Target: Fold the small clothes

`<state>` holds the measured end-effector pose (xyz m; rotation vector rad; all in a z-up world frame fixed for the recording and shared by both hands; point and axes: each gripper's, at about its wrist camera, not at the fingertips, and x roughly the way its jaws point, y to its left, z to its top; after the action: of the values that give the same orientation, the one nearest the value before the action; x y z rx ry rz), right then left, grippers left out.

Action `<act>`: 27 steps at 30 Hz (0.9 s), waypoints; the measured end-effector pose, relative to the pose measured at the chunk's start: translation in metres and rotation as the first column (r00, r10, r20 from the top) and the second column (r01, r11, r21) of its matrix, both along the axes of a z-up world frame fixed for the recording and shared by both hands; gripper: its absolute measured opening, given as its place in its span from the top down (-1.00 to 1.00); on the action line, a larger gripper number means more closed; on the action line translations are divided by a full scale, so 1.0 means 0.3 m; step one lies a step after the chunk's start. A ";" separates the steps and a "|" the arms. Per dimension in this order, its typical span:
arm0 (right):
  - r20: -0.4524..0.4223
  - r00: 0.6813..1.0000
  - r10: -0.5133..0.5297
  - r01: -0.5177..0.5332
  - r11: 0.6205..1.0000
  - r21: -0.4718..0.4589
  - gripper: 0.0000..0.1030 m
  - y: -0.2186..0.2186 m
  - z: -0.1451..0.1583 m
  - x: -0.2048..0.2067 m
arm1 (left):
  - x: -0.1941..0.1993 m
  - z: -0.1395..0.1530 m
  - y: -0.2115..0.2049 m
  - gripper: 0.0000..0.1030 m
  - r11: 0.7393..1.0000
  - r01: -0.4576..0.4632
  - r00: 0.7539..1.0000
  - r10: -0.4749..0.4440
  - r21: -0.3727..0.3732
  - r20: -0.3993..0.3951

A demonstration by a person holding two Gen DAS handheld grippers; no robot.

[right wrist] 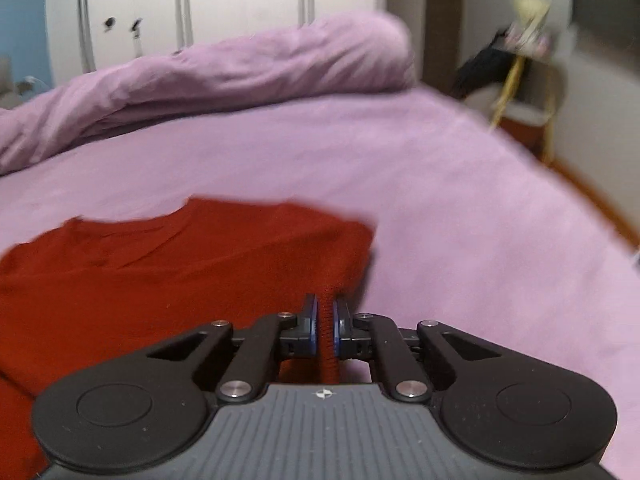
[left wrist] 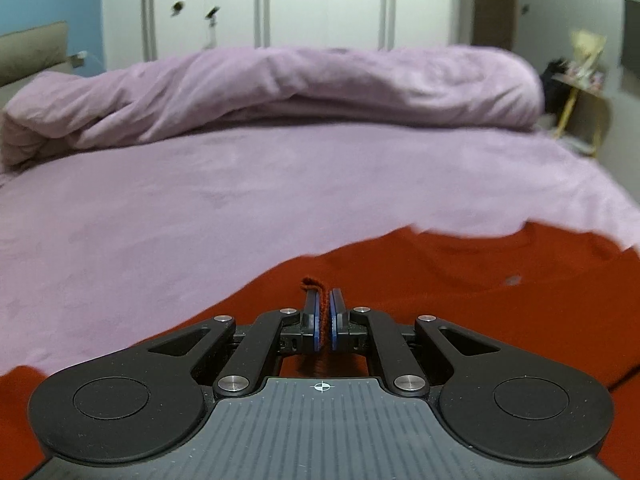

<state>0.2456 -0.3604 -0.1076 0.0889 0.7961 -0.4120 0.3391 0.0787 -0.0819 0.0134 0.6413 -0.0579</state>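
Note:
A red garment (left wrist: 460, 280) lies spread on the lilac bed sheet (left wrist: 200, 208). My left gripper (left wrist: 324, 300) is shut on a fold of the red garment near its left edge; a bit of cloth sticks out past the fingertips. In the right wrist view the same red garment (right wrist: 160, 272) spreads to the left. My right gripper (right wrist: 326, 304) is shut on the garment's right edge, with red cloth pinched between the blue pads. The part of the garment under both grippers is hidden.
A rolled lilac duvet (left wrist: 280, 88) lies across the far side of the bed. White wardrobe doors (left wrist: 320, 0) stand behind it. A small side table with clutter (left wrist: 580, 80) stands at the right. The bed's right edge (right wrist: 580, 200) drops to the floor.

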 end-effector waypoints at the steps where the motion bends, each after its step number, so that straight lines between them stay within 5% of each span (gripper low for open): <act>1: -0.027 0.999 -0.017 0.018 1.000 0.024 0.88 -0.019 -0.017 0.010 | 0.004 -0.010 -0.028 0.87 0.999 0.017 1.000 -0.017 0.040 0.005; 3: -0.075 0.997 -0.006 0.008 1.000 0.027 0.86 -0.024 -0.047 0.023 | 0.025 -0.050 -0.068 0.86 0.994 0.021 0.999 -0.017 0.110 -0.042; 5: -0.088 0.996 0.016 -0.020 0.999 -0.044 0.83 0.003 -0.024 0.022 | 0.037 -0.075 -0.061 0.84 0.995 -0.012 0.996 0.021 0.097 -0.090; 10: 0.062 0.993 0.102 -0.101 0.995 -0.022 0.73 0.070 0.091 -0.057 | -0.029 -0.029 0.005 0.70 0.988 -0.151 0.986 0.153 0.038 -0.057; 15: -0.011 0.954 0.299 -0.299 0.954 0.034 0.73 0.209 0.020 -0.058 | -0.082 -0.017 -0.074 0.49 0.999 -0.030 0.997 0.028 -0.021 -0.075; 19: -0.094 0.958 0.271 -0.275 0.961 -0.023 0.73 0.215 -0.056 -0.059 | -0.041 -0.089 -0.168 0.42 0.998 0.033 0.979 -0.022 0.051 -0.201; 27: -0.091 0.958 0.271 -0.277 0.958 -0.072 0.74 0.168 -0.063 -0.081 | -0.019 -0.111 -0.183 0.38 0.998 0.004 0.980 0.008 0.063 -0.197</act>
<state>0.2212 -0.3102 -0.1264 -0.1173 0.8551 -0.1861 0.3334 0.0237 -0.1151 0.0684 0.8415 -0.0372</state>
